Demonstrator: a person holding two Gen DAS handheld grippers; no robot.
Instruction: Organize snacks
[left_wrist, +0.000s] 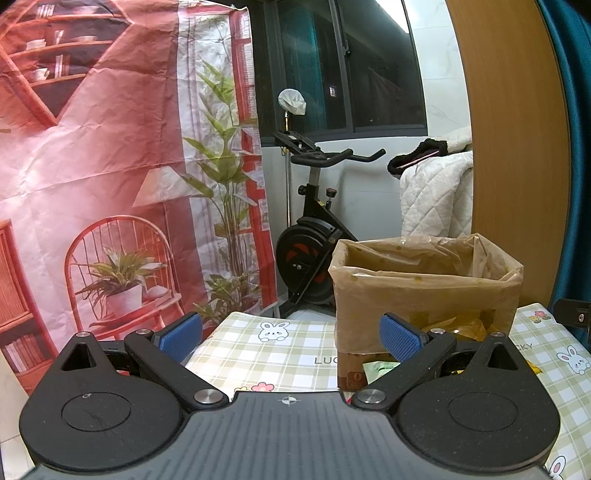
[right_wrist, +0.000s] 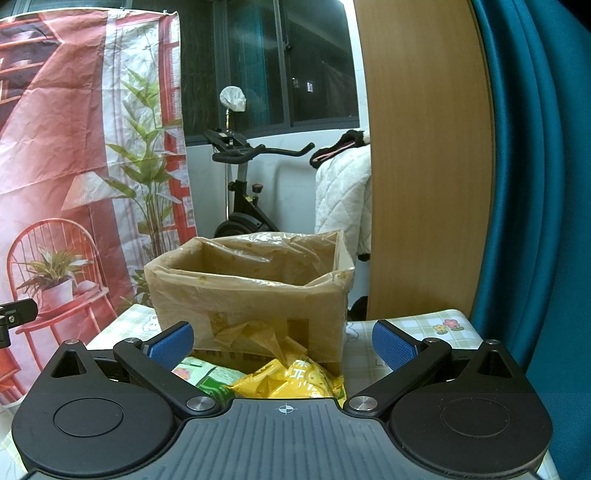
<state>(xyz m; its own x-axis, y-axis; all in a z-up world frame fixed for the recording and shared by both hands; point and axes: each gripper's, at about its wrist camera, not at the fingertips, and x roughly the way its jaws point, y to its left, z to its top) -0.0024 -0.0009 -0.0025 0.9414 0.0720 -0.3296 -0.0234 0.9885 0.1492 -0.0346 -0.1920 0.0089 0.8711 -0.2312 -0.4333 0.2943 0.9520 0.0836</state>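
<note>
The left gripper (left_wrist: 291, 338) stands spread wide with nothing between its ribbed blue pads (left_wrist: 181, 334), its black linkage arms splayed over the ridged grey body. Just beyond its right pad sits a cardboard box (left_wrist: 424, 306), rectangular and lined with a crinkled, translucent tan plastic bag (left_wrist: 406, 254) folded down over the rim. At the foot of the box a pale green packet corner (left_wrist: 380, 369) shows, partly hidden by the finger. All rests on a table covered by a glossy checked tablecloth (left_wrist: 258, 350) in green and cream, printed with rabbits and flowers.

The right gripper (right_wrist: 282, 345) is likewise released, its jaws far apart and empty. Directly below and between them lie two snack bags on the cloth: a crumpled yellow snack bag (right_wrist: 299, 380) with shiny foil creases, and to its left a green-and-white snack bag (right_wrist: 207, 376); they touch each other and lie just in front of the box's near wall. The box interior shows only liner from this angle.

Behind the table stand a black exercise bike (right_wrist: 240, 199), a creased printed backdrop (right_wrist: 74, 147), a quilted white blanket (right_wrist: 343, 195), a curved wooden panel (right_wrist: 424, 147) and a teal curtain (right_wrist: 535, 184).
</note>
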